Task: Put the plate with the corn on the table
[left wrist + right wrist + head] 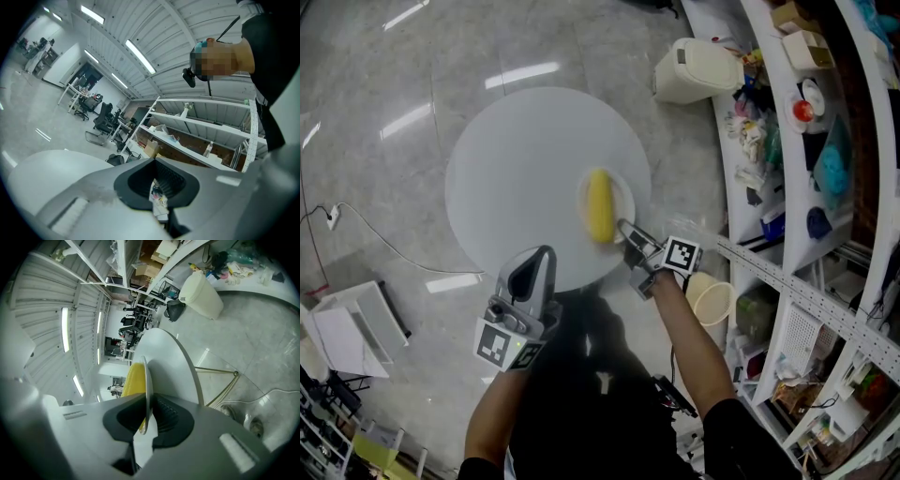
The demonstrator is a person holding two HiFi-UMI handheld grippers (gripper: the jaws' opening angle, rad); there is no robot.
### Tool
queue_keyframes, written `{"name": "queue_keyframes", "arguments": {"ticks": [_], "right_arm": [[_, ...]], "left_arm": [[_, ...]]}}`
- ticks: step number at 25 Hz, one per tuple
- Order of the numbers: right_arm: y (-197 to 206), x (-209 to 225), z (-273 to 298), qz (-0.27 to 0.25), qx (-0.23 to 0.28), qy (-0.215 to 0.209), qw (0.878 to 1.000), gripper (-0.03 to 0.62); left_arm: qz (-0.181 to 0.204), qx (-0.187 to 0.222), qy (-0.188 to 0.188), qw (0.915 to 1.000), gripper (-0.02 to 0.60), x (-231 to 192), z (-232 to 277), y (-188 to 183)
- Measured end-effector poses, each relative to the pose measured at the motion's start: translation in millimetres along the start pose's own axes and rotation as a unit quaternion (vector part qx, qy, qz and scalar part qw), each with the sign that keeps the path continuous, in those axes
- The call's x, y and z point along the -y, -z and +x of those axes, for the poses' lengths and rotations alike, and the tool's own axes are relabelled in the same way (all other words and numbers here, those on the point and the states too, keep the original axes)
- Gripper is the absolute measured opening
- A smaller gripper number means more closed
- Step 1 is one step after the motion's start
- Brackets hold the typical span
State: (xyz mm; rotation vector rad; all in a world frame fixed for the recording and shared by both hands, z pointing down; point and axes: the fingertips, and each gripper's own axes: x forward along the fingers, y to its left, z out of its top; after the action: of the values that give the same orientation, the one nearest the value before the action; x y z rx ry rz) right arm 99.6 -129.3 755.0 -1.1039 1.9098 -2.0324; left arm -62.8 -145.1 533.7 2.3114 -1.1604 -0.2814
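A yellow corn cob (600, 206) lies on a small white plate (624, 199) over the right part of the round white table (516, 169). My right gripper (624, 229) is shut on the plate's near rim. In the right gripper view the plate (146, 390) stands edge-on between the dark pads, with the corn (133, 378) on its left side and the table (176, 366) behind it. I cannot tell whether the plate rests on the tabletop. My left gripper (546, 255) hovers at the table's near edge, jaws together and holding nothing (158, 190).
A white lidded bin (694, 67) stands on the floor beyond the table. Curved white shelves (787, 131) full of items run down the right side. A beige tub (712, 302) sits near my right arm. A cable (384, 246) and a white crate (352, 323) lie at the left.
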Motion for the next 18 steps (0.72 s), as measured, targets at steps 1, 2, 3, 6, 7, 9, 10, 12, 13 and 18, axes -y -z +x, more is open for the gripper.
{"name": "queue_keyframes", "arguments": {"ticks": [1, 2, 3, 6, 7, 9, 10, 12, 13, 18], "right_arm": [[2.8, 2.7, -1.4, 0.014, -0.001, 0.02, 1.0, 0.043], [4.6, 3.5, -1.6, 0.02, -0.001, 0.031, 0.999, 0.043], [5.2, 4.7, -2.0, 0.02, 0.0, 0.038, 0.999, 0.041], [0.3, 7.7, -2.0, -0.003, 0.006, 0.053, 0.999, 0.041], [-1.4, 9.1, -2.1, -0.005, 0.01, 0.062, 0.998, 0.041], [-1.6, 13.3, -4.1, 0.003, 0.014, 0.088, 0.996, 0.041], [-1.4, 14.0, -4.8, 0.002, 0.015, 0.097, 0.995, 0.043], [-2.6, 11.6, -4.3, -0.012, 0.012, 0.1, 0.995, 0.046], [-3.5, 9.6, -3.4, -0.022, 0.01, 0.098, 0.995, 0.058], [-3.0, 7.6, -2.4, -0.048, 0.001, 0.121, 0.992, 0.074]], "left_arm": [[0.0, 0.0, 0.0, 1.0, 0.003, -0.5, -0.3, -0.1], [0.0, 0.001, 0.0, 1.0, 0.003, -0.7, -1.0, 0.0], [0.001, 0.001, 0.002, 1.0, 0.003, -0.8, -2.3, 0.7], [0.0, 0.0, 0.002, 1.0, 0.003, -1.0, -3.7, 1.1], [0.0, 0.0, 0.002, 1.0, 0.003, -1.1, -3.7, 0.6], [0.002, 0.001, 0.006, 1.0, 0.003, -1.5, -7.3, 2.2], [0.003, 0.001, 0.008, 1.0, 0.003, -1.3, -9.2, 3.3], [0.0, -0.002, 0.007, 1.0, 0.003, -0.2, -9.5, 4.5], [-0.002, -0.004, 0.006, 1.0, 0.003, 0.4, -8.5, 4.4], [-0.005, -0.006, 0.01, 0.9999, 0.003, -0.6, -8.8, 6.9]]}}
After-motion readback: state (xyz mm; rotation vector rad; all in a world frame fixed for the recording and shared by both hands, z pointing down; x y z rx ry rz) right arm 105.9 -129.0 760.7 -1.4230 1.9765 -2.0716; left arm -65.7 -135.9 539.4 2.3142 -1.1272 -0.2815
